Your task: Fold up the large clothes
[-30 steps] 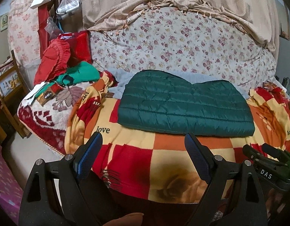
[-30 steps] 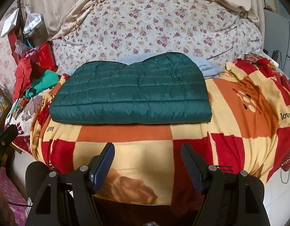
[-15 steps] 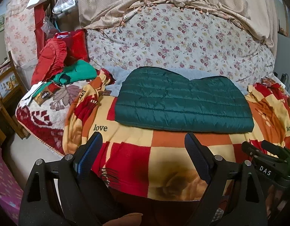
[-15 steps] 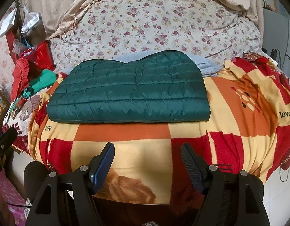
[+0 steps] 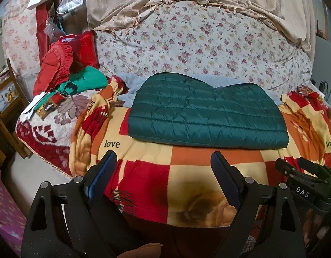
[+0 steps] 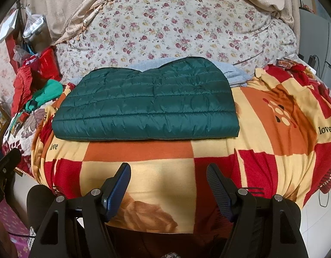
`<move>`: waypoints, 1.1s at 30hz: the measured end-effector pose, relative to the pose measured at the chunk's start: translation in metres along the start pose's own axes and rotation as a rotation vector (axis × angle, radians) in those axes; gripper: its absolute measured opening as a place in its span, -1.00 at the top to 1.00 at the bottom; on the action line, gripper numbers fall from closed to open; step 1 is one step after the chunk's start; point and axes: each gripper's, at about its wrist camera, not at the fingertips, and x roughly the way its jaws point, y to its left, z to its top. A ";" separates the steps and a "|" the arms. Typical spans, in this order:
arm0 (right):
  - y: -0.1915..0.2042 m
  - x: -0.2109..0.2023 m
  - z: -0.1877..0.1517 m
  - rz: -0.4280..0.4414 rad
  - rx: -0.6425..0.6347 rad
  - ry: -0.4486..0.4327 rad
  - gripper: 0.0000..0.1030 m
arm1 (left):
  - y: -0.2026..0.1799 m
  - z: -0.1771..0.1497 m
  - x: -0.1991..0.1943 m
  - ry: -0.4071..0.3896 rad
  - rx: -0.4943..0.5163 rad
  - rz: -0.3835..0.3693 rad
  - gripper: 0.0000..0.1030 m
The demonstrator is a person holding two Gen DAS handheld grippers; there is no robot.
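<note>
A dark green quilted jacket [image 5: 206, 114] lies folded into a flat rectangle on the red, orange and yellow checked blanket [image 5: 165, 176]. It also shows in the right wrist view [image 6: 148, 103], on the same blanket [image 6: 156, 167]. My left gripper [image 5: 163, 161] is open and empty, held near the bed's front edge, short of the jacket. My right gripper [image 6: 168, 173] is open and empty, also short of the jacket. The right gripper's body shows at the lower right of the left wrist view [image 5: 303, 178].
A floral quilt [image 5: 197, 43] is heaped behind the jacket, with a light blue cloth [image 6: 232, 71] under the jacket's far edge. Red and green clothes [image 5: 66, 73] are piled at the left. A wooden rack [image 5: 6, 99] stands beside the bed at far left.
Both grippers have drifted slightly; the jacket sits a little higher in both views. The jacket has not moved, and both grippers stay open.
</note>
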 end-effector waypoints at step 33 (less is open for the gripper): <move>-0.003 0.001 -0.001 -0.002 0.001 0.004 -0.37 | -0.006 -0.004 0.002 0.008 -0.001 -0.007 -0.73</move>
